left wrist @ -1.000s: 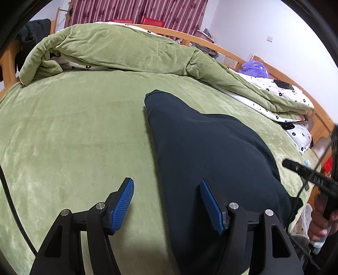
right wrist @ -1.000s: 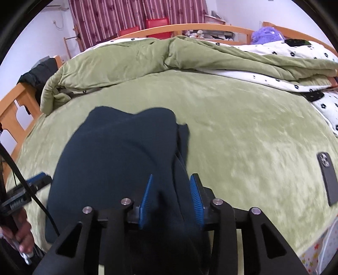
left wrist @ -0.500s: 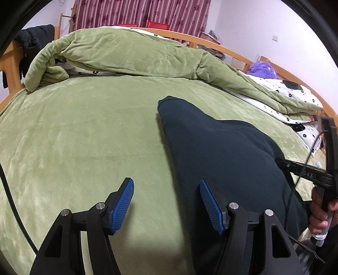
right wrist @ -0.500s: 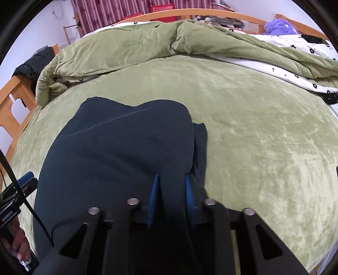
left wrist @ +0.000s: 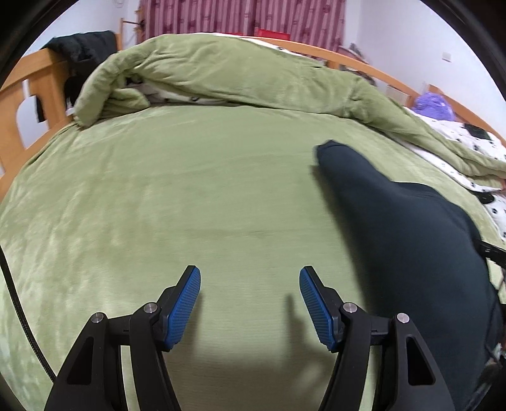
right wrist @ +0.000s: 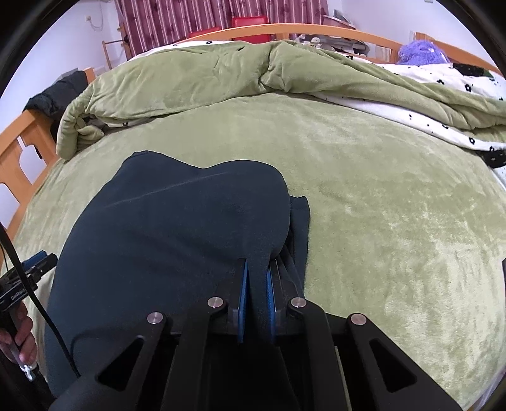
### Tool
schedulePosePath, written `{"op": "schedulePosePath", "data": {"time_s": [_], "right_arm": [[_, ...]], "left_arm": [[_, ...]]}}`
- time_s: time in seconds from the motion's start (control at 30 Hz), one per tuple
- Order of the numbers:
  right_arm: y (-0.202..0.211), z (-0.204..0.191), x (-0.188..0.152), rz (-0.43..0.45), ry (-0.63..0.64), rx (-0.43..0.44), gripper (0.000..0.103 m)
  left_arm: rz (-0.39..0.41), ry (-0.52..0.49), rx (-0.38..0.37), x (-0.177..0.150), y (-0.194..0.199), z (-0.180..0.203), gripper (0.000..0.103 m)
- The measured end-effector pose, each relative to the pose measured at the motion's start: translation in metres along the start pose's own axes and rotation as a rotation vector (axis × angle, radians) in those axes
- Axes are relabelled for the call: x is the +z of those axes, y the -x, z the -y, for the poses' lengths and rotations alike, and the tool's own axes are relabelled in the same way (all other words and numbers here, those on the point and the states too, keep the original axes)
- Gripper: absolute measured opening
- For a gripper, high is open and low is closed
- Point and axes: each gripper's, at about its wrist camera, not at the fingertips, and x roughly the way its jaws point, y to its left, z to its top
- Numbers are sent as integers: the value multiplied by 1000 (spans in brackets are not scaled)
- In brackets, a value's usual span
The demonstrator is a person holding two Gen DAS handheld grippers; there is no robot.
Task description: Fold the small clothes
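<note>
While pinching the dark garment (right wrist: 177, 227) in the right hand-held gripper (right wrist: 256, 284), lift slowly. Keep the left hand-held gripper (left wrist: 249, 303), spread wide and empty, ready to take the opposite edge.

Home bedroom: wooden-framed bed (right wrist: 19, 148), green quilt (right wrist: 196, 82) (rumpled), striped maroon curtains (right wrist: 177, 19).

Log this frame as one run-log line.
step: fold | left gripper: open, over blanket | right gripper: shut on garment | garment: on blanket
</note>
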Motion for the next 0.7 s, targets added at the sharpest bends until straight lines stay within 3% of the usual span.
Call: {"op": "schedulePosePath", "data": {"time_s": [0.2, 0.37, 0.53, 0.7], "right_arm": [[6, -1, 8, 5, 10, -31, 17], [3, 2, 26, 28, 10, -50, 43], [-25, 7, 46, -26, -36, -3, 47], [-50, 11, 56, -48, -68, 21, 46]], "left_arm": [[-29, 30, 57, -10, -20, -18, 63], [-28, 16, 65, -15, -26, -19, 67], [-32, 8, 70, -17, -29, -17, 71], [-37, -1, 70, -17, -31, -15, 74]]}}
